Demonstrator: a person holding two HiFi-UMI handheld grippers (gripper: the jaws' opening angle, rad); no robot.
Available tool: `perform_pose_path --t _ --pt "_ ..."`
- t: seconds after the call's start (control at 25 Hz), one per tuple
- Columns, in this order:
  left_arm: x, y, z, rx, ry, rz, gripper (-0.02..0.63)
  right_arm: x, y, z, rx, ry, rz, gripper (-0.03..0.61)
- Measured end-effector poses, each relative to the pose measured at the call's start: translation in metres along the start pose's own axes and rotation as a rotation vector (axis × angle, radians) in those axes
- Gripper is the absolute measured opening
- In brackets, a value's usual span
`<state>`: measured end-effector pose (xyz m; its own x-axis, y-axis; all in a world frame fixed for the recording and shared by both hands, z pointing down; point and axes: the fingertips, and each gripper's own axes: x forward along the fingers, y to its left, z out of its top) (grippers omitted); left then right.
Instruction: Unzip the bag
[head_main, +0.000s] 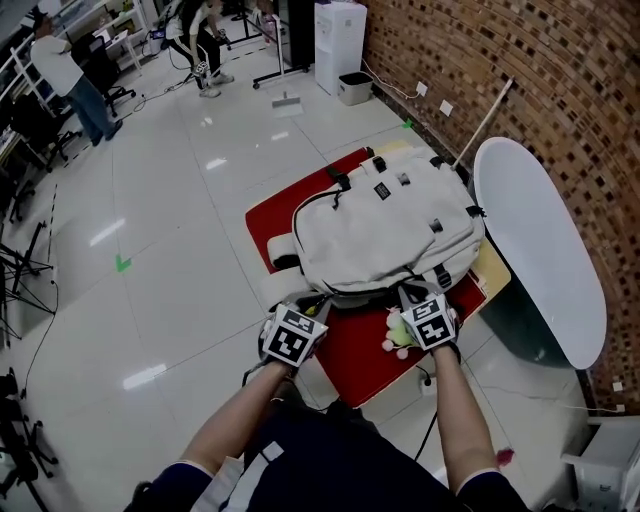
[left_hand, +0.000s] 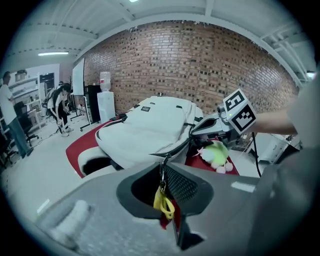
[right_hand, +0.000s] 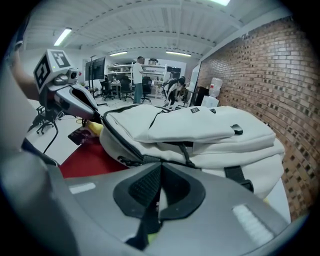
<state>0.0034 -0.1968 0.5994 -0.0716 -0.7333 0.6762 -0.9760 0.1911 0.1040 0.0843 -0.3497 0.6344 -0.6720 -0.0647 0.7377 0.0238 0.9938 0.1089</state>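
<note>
A pale grey backpack (head_main: 385, 235) lies flat on a red mat (head_main: 355, 350). At its near edge my left gripper (head_main: 312, 303) is shut on the metal zipper pull (left_hand: 162, 170), which carries a yellow cord tag (left_hand: 164, 200). The dark zipper line (left_hand: 176, 148) runs from the pull along the bag's side. At the near right corner my right gripper (head_main: 413, 293) is shut on a black strap (right_hand: 148, 212) of the bag. A green and pink plush charm (head_main: 399, 335) hangs beside the right gripper, and the left gripper view shows this plush charm (left_hand: 216, 152) too.
The mat covers a small table. A white oval tabletop (head_main: 540, 250) leans on the brick wall at the right, with a pale stick (head_main: 485, 125) behind it. A white water dispenser (head_main: 338, 45) stands at the back. People (head_main: 70, 80) stand far off at the left.
</note>
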Motion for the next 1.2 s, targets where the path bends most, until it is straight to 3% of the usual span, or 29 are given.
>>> perform_pose_path --t 0.2,0.4,0.6,0.64,0.68,0.76,0.88,1.0,1.2 --pt "-0.009 0.017 0.005 0.064 0.031 -0.052 0.038 0.001 -0.004 0.001 0.042 0.022 -0.058 -0.005" --pt "-0.011 0.025 0.006 0.112 0.038 -0.14 0.038 -0.014 0.001 0.026 0.076 -0.016 -0.151 0.002" --pt "-0.009 0.022 0.013 0.184 0.019 -0.238 0.037 -0.019 0.064 0.086 0.018 -0.167 -0.059 0.006" --pt "-0.008 0.022 0.012 0.194 0.021 -0.259 0.037 -0.017 0.077 0.095 0.007 -0.181 -0.025 0.123" --pt "-0.007 0.02 0.013 0.206 0.021 -0.282 0.037 -0.014 0.088 0.101 -0.007 -0.181 0.001 0.166" --pt "-0.005 0.016 0.016 0.232 0.016 -0.333 0.037 -0.007 0.104 0.104 -0.053 -0.146 0.026 0.179" --pt "-0.005 0.022 0.017 0.245 0.023 -0.369 0.037 0.016 0.121 0.102 -0.156 -0.05 0.037 0.178" --pt "-0.005 0.024 0.013 0.258 0.044 -0.396 0.037 0.031 0.134 0.095 -0.242 0.03 0.021 0.113" --pt "-0.006 0.029 0.006 0.215 0.068 -0.442 0.038 0.03 0.141 0.076 -0.282 0.094 0.023 0.04"
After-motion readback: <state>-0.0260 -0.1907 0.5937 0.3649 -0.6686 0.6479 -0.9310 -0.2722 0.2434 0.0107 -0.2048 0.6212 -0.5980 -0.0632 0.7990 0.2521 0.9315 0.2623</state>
